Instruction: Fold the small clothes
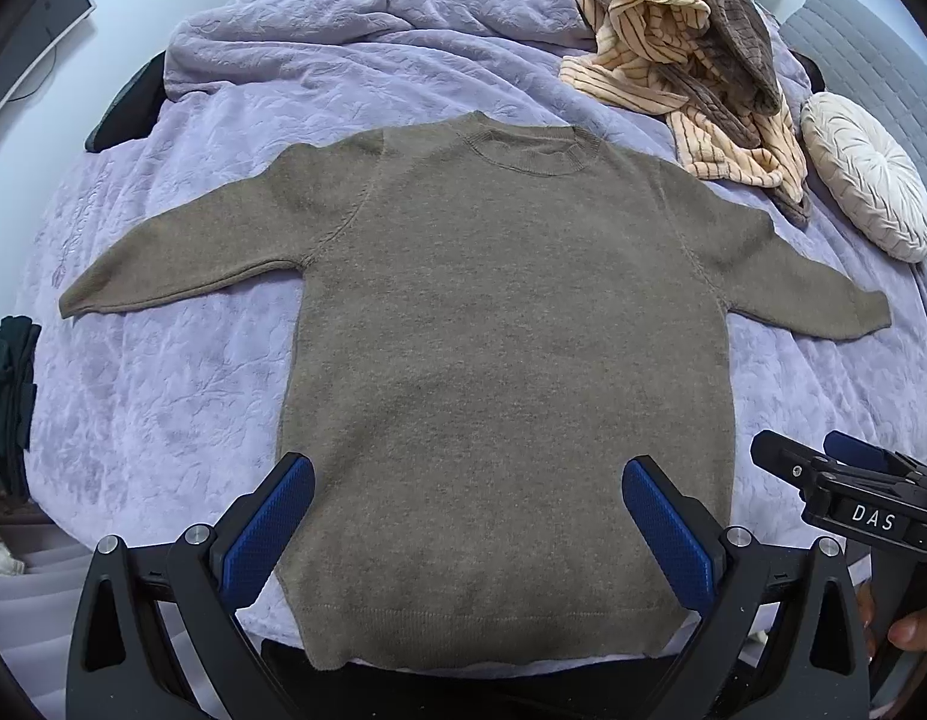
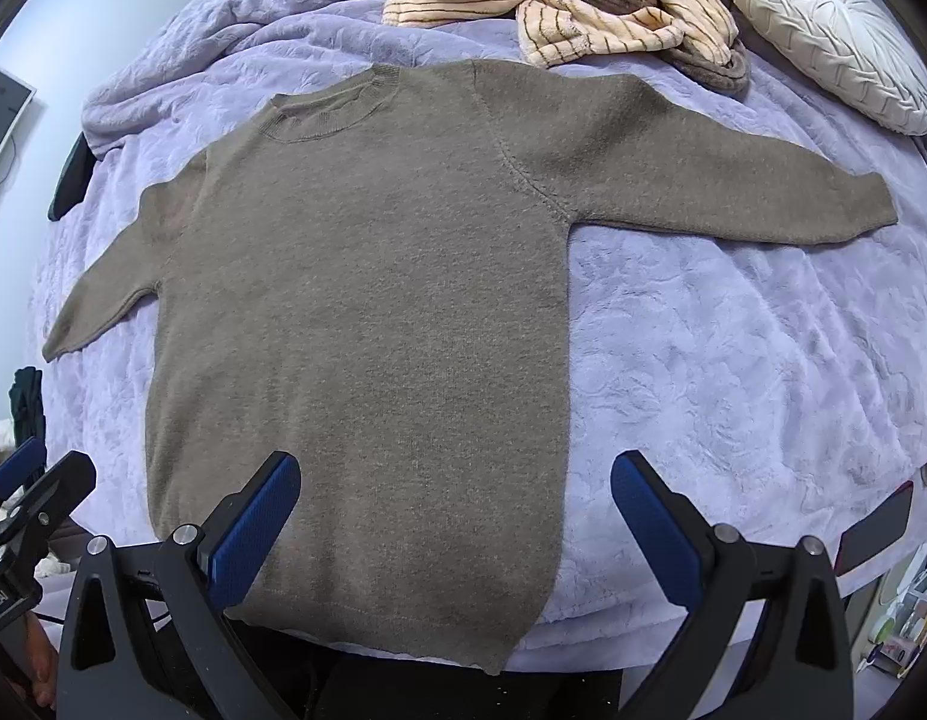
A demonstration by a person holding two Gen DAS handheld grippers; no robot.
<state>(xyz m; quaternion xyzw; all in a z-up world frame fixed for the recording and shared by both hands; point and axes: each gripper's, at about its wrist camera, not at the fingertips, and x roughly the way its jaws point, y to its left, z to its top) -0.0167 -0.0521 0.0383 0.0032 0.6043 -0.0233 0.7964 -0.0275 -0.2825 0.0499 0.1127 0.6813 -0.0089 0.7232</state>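
Observation:
A small grey-brown knit sweater [image 1: 499, 348] lies flat on the lilac bedspread, both sleeves spread out and the neck at the far end. The same sweater [image 2: 367, 312] fills the left and middle of the right wrist view. My left gripper [image 1: 466, 498] hovers above the sweater's hem, open, nothing between its blue pads. My right gripper [image 2: 454, 495] stands open over the hem's right corner, also holding nothing. The right gripper [image 1: 847, 480] shows at the lower right in the left wrist view; the left gripper [image 2: 25, 504] appears at the lower left edge in the right wrist view.
A crumpled striped cream garment [image 1: 685, 54] with a dark brown piece lies at the far right of the bed. A round white cushion [image 1: 865, 174] sits beside it. The lilac bedspread [image 1: 163, 396] is bunched at the far end. A hand [image 1: 910, 630] holds the right tool.

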